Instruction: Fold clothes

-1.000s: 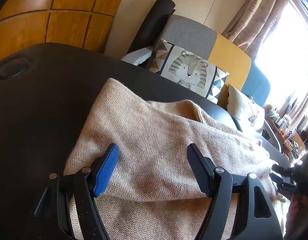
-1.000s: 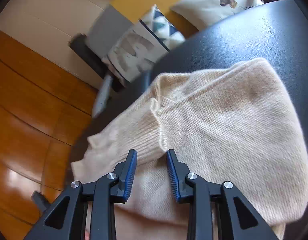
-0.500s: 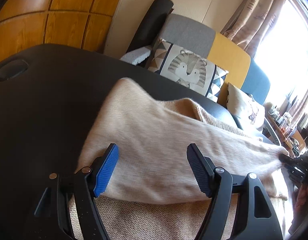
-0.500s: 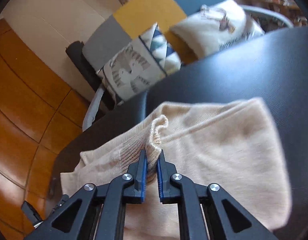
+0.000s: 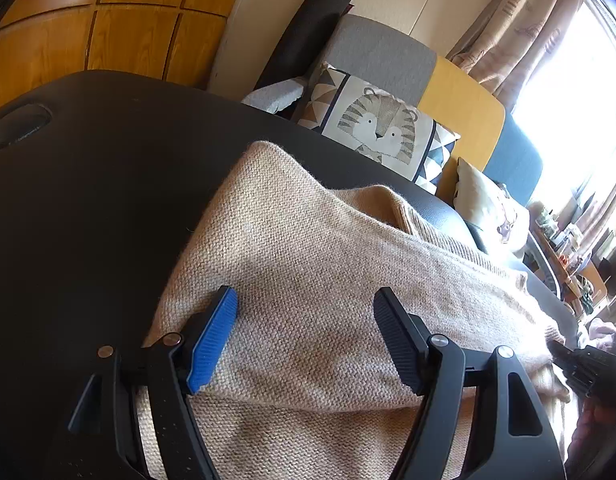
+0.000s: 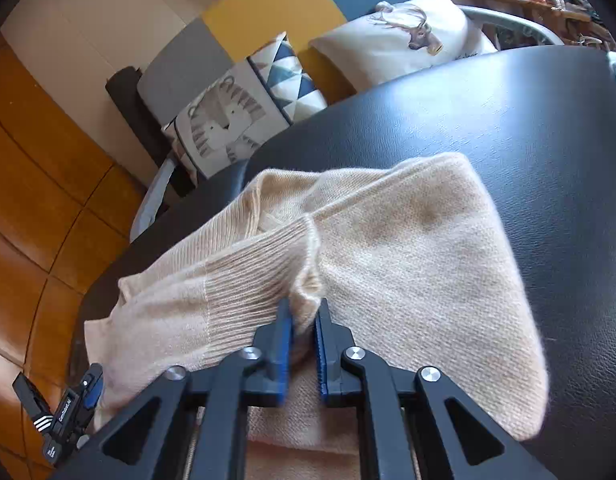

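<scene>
Right gripper [image 6: 303, 320]: jaws nearly together, pinching the ribbed cuff [image 6: 263, 276] of a beige knit sweater [image 6: 408, 264]. Jaws have just eased apart a little from their tightest, with the cuff fabric bunched between the blue pads. Ahead of this gripper the sleeve lies across the folded body of the sweater; to its right the fold forms a rounded corner resting on the black table [image 6: 528, 128]. To its lower left, the tips of the other gripper show at the sweater's edge.

Left gripper [image 5: 305, 320]: jaws spread wide, standing over the sweater [image 5: 308, 248] with nothing pinched; whether the fingertips touch the knit cannot be told. A folded layer of the sweater lies between and ahead of the jaws, ending in a corner on the table [image 5: 87, 184] ahead and slightly left. To the far right of this gripper, the sleeve end meets the black tip of the right gripper [image 5: 564, 354].

Beyond the table's far edge: a tiger-print cushion [image 5: 380, 128] against a sofa [image 5: 460, 100] with grey, yellow and blue back panels, a second pale cushion [image 5: 484, 204] further right, and curtains [image 5: 520, 24] by a bright window.
</scene>
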`<act>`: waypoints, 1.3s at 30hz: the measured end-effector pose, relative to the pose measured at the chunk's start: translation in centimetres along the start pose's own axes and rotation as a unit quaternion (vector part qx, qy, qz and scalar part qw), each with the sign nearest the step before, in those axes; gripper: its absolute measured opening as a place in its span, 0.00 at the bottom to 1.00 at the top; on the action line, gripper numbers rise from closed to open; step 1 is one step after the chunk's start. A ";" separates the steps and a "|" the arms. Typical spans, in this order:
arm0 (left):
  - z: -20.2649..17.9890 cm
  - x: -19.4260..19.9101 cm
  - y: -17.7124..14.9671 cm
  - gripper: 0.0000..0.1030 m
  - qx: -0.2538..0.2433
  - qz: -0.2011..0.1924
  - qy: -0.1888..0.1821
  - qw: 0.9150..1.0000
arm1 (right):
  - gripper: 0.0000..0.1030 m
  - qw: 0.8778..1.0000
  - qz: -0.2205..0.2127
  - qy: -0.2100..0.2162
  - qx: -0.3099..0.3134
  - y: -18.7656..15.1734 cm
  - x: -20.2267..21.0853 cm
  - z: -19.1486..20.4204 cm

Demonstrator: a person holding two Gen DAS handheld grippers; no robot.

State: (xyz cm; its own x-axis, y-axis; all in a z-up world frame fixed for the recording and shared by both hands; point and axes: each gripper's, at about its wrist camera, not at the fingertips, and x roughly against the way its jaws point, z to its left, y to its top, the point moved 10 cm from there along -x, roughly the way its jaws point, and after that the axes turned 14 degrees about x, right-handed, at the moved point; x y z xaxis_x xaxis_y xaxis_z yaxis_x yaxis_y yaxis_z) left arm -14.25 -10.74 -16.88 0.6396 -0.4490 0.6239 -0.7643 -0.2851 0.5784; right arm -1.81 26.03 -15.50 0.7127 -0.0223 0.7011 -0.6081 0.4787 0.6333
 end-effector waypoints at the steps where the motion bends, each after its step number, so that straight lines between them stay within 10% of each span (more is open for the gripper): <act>1: 0.0 0.0 0.0 0.72 0.000 0.000 0.000 1.000 | 0.17 0.999 -0.009 -0.034 0.005 0.3 0.8 -0.6; 6: 0.0 0.0 -0.1 0.72 0.000 0.000 0.001 1.000 | 0.19 0.991 -0.074 -0.064 0.095 3.6 3.8 2.0; 13: 0.1 0.1 -0.1 0.72 0.007 0.004 -0.005 1.000 | 0.19 0.959 0.008 -0.084 0.269 2.6 -2.2 8.1; 24: -2.2 -1.7 3.7 0.72 -0.050 0.019 0.020 0.998 | 0.22 0.959 -0.004 -0.098 0.265 0.9 -3.2 7.0; 31: 2.6 -6.4 6.9 0.72 -0.089 0.045 0.140 0.985 | 0.22 0.962 -0.007 -0.088 0.259 0.8 -3.0 6.7; 34: 3.8 -6.5 7.5 0.72 -0.058 0.049 0.099 0.992 | 0.22 0.964 -0.008 -0.081 0.254 0.8 -3.0 6.5; 39: 3.6 -6.6 7.2 0.73 -0.089 0.043 0.130 0.987 | 0.22 0.963 -0.008 -0.086 0.257 0.8 -3.1 6.5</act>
State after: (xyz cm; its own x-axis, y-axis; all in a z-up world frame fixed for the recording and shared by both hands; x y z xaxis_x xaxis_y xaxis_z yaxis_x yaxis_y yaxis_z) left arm -24.32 -12.86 -18.70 0.5899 -0.2260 0.7752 -0.8052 -0.0927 0.5857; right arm -6.80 20.72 -15.07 0.6826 -0.1918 0.7052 -0.7210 -0.0197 0.6926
